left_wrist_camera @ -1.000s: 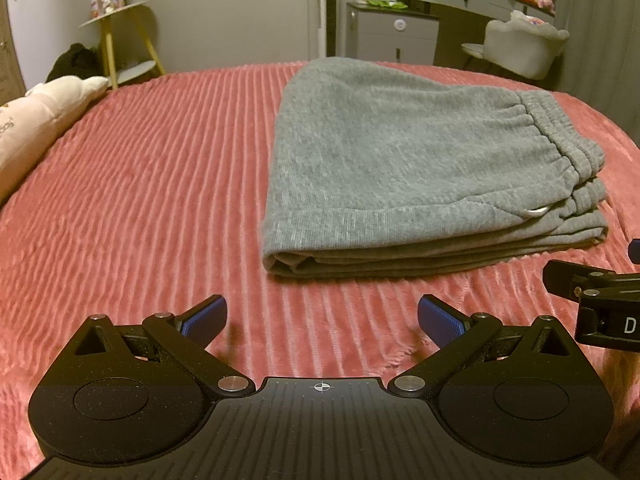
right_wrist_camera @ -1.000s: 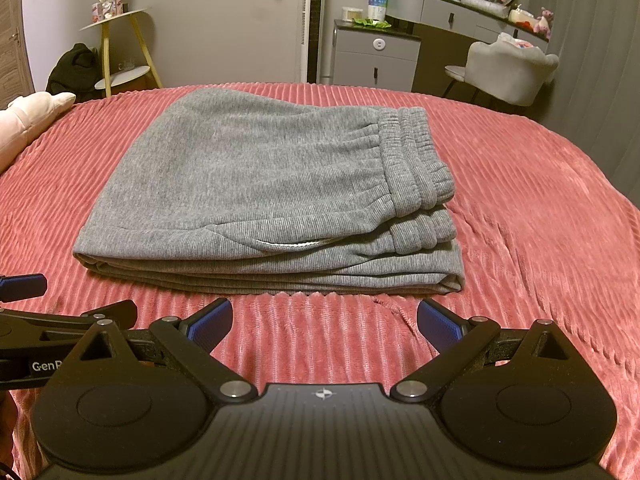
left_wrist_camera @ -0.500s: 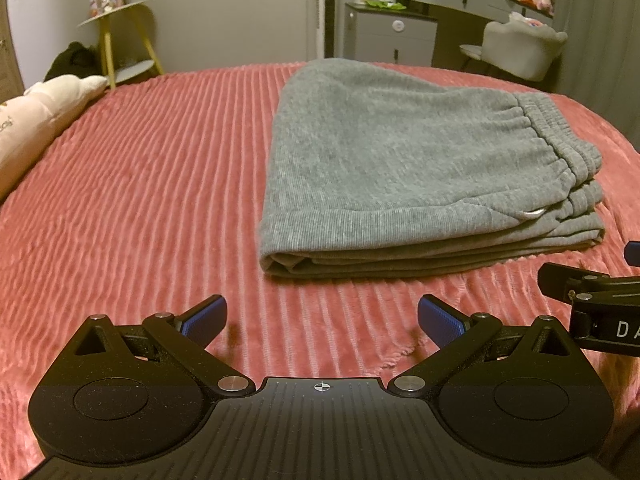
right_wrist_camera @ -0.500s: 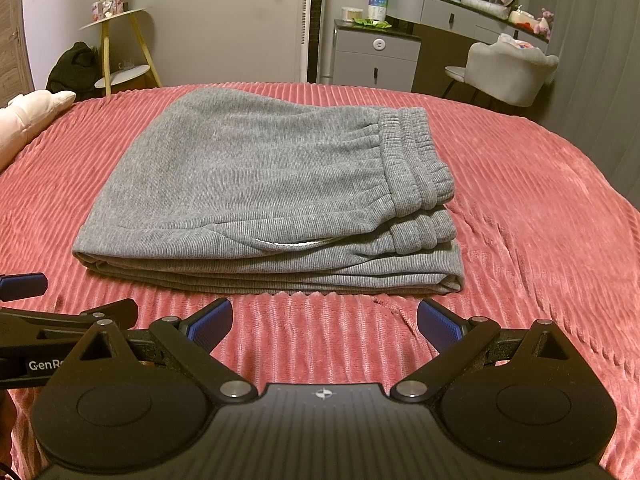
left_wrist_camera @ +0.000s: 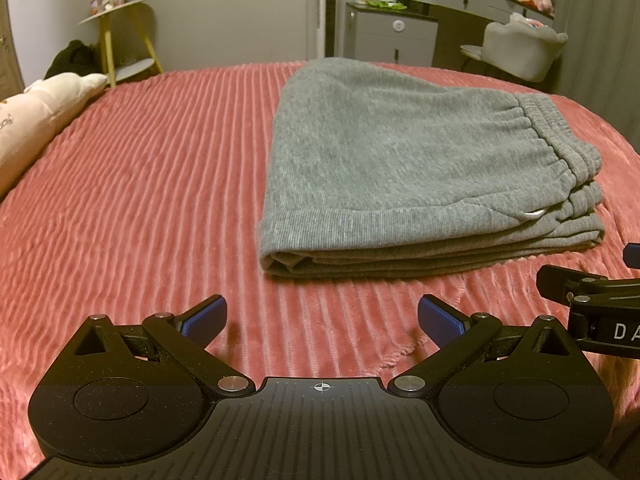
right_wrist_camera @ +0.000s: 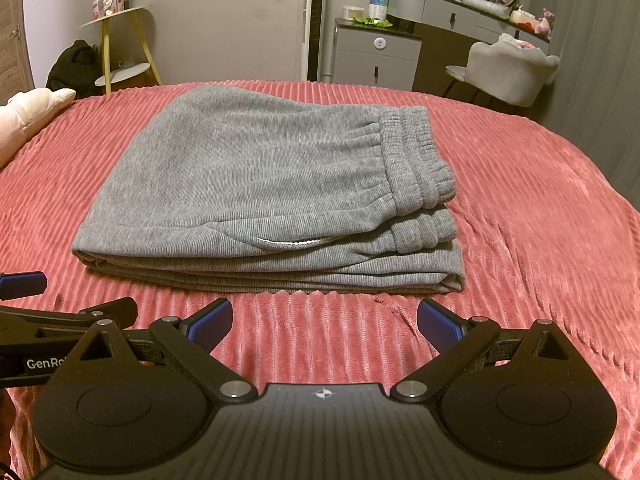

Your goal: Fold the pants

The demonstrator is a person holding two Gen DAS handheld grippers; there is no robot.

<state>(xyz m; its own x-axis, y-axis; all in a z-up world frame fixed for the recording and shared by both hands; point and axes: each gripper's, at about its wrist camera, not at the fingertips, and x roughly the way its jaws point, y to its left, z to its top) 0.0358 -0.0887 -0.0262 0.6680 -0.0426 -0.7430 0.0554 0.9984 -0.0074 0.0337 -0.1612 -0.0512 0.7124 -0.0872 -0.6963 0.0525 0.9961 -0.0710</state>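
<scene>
Both grippers hovered low over the near edge of a bed, each with its blue-padded fingers spread wide and nothing between them. From the left wrist view, the left gripper (left_wrist_camera: pixel 322 318) sat short of the near left corner of a folded pair of grey pants (left_wrist_camera: pixel 420 168); the right gripper (right_wrist_camera: pixel 325 322) faced the middle of the bundle's near edge. Neither touched the cloth.

The pants lay folded into a flat stack of several layers on a ribbed pink bedspread (right_wrist_camera: pixel 540 220), toward the middle of the bed. Their long axis ran across the bed, left to right. A rounded fold was at the left end, and the gathered elastic waistband (right_wrist_camera: pixel 416 160) was at the right end, doubled over so two ribbed bands showed one above the other. The fabric was a soft, finely ribbed grey knit. A pocket opening with a pale lining edge (right_wrist_camera: pixel 288 243) showed on the near side, close to the waistband.

In the left wrist view, the other gripper's black body at the right edge carried white letters "DA", cut off by the frame. In the right wrist view, the other gripper at the left edge read "GenRo", also cut off.

A cream pillow (left_wrist_camera: pixel 44 108) rested at the bed's far left edge.
</scene>
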